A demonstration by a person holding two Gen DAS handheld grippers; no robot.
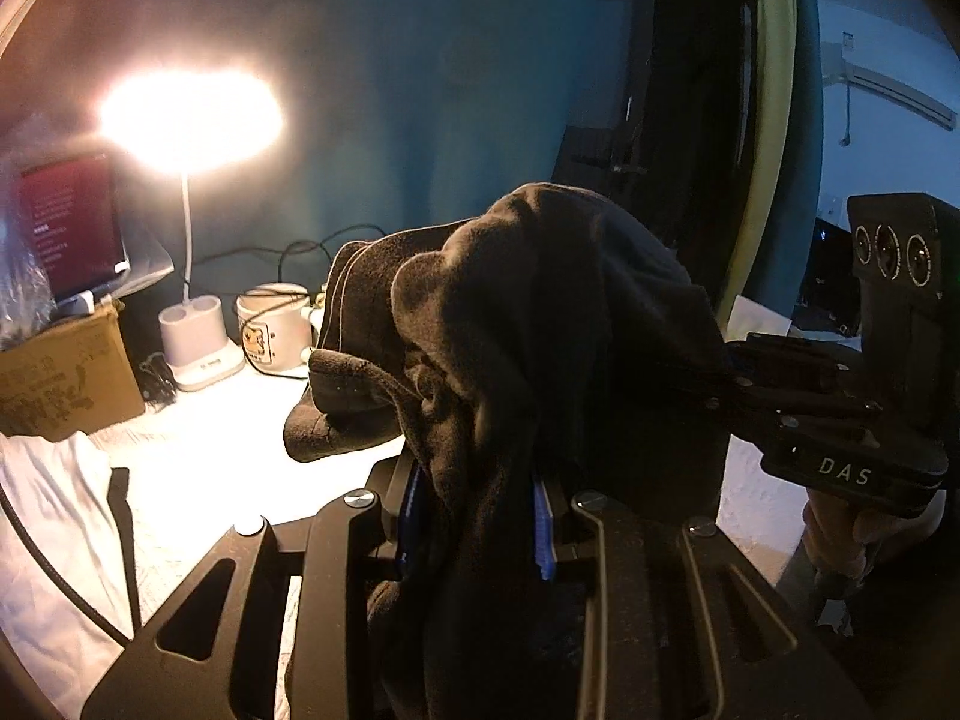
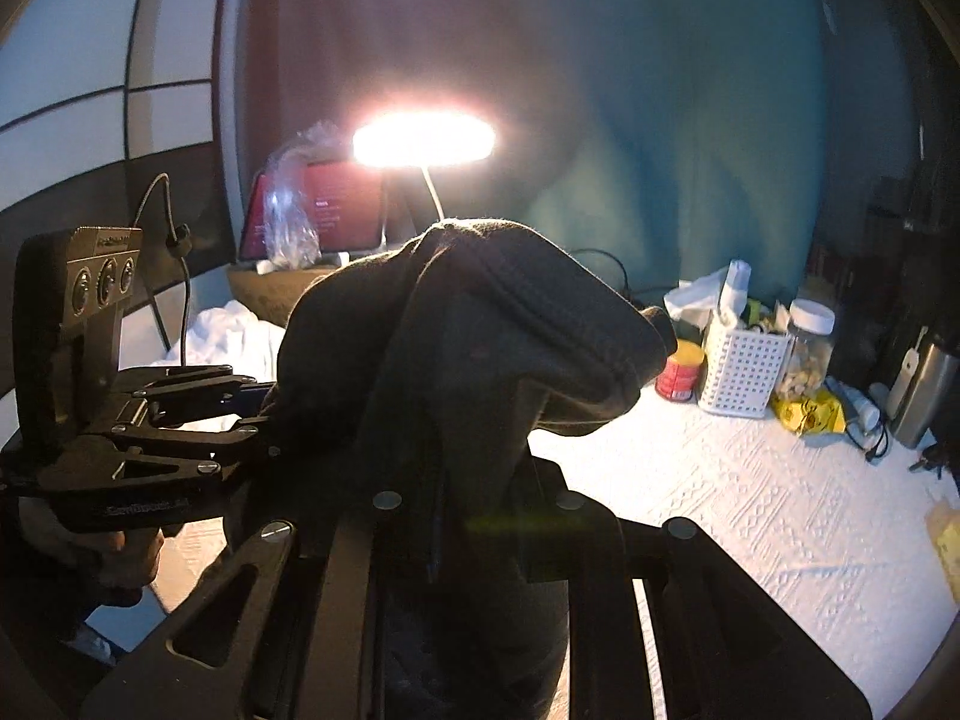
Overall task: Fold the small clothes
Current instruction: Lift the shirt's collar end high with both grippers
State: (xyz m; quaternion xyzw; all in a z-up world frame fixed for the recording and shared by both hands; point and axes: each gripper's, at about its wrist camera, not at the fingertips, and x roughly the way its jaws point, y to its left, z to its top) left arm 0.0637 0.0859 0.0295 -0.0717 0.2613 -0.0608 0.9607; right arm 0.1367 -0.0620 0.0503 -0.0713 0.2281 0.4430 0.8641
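The left tool point(image 1: 480, 516) is clamped on a dark, soft fleece garment point(image 1: 540, 324), the cloth bunched between its blue-padded fingers point(image 1: 543, 534) and draped up over them; the right tool point(image 2: 474, 516) grips the same dark garment point(image 2: 468, 348) in the same way, its jaws nearly closed on the fabric. From each wrist view the other tool shows at the side, reaching into the cloth: the right one point(image 1: 729, 381) at the right edge of the left view, the left one point(image 2: 264, 402) at the left edge of the right view. The garment hangs lifted between both tools above the worktop covered in white textured cloth point(image 2: 780, 516). A white garment with a black strip point(image 1: 60, 510) lies on the worktop at the left. Behind stand a brown cardboard box point(image 1: 60, 384), a lit white desk lamp point(image 1: 192, 120), a white perforated plastic basket point(image 2: 744, 372), a white printed mug point(image 1: 273, 324), a clear jar with a white lid point(image 2: 810, 342) and a red tin with a yellow lid point(image 2: 681, 372).
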